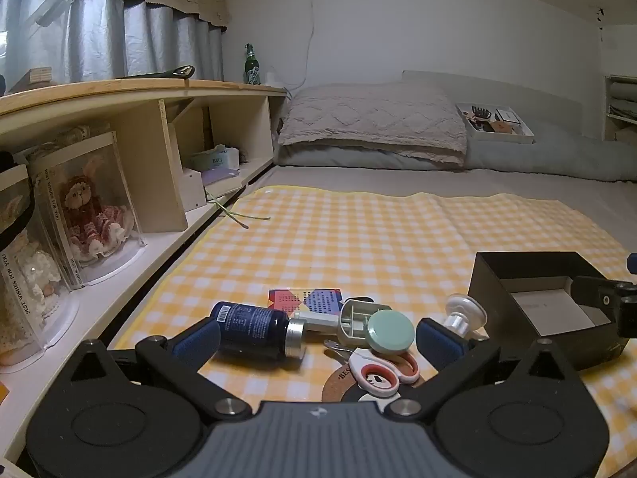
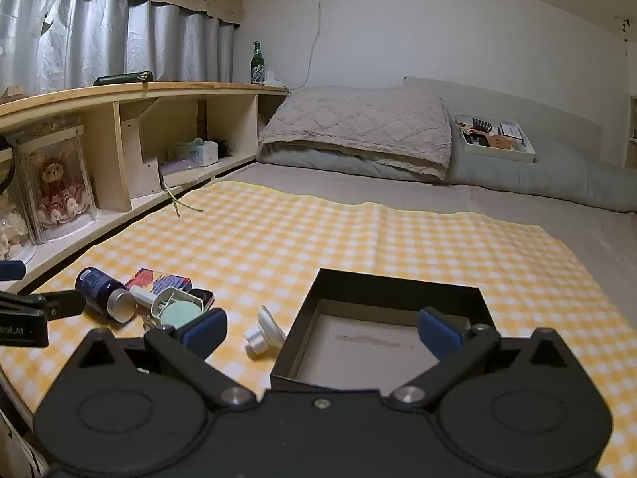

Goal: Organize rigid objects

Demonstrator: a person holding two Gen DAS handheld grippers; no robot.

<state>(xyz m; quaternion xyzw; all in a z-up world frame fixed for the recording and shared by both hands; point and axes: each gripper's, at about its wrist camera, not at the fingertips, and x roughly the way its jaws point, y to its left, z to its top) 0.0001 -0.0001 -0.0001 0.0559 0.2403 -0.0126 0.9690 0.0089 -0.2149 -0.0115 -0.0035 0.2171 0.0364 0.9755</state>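
So both grippers are empty with jaws spread wide. The left gripper (image 1: 316, 338) hangs right over the clutter on the yellow checked mat (image 1: 358, 231): a dark blue bottle (image 1: 254, 328) lying on its side, long axis running across the jaws, cap toward the mint round lid (image 1: 390, 332) and scissors (image 1: 382, 370). The right gripper (image 2: 322, 334) looks into the empty black box (image 2: 382, 342). I'd guess the left is nearer for grabbing the bottle.
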